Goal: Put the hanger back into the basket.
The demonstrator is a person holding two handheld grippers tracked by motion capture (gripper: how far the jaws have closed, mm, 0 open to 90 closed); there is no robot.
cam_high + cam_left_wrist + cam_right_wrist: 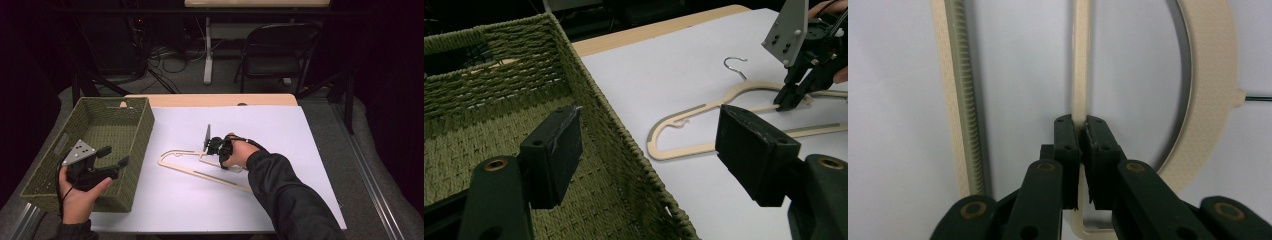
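Hanger [200,167] flat on the white sheet at mid-frame, long axis running lower right to upper left, toward the basket [142,131]. Right gripper [214,146] clenched on its thin inner bar. Left gripper [116,156] released, hovering over the basket at lower left.

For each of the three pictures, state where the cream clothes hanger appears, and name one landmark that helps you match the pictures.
High view: hanger lies mid-table on the white sheet, right of the green basket.
Left gripper view: upper right, beyond the basket.
Right gripper view: centre, its thin bar clamped by the right gripper.
Shared landmark: the right gripper on that bar.
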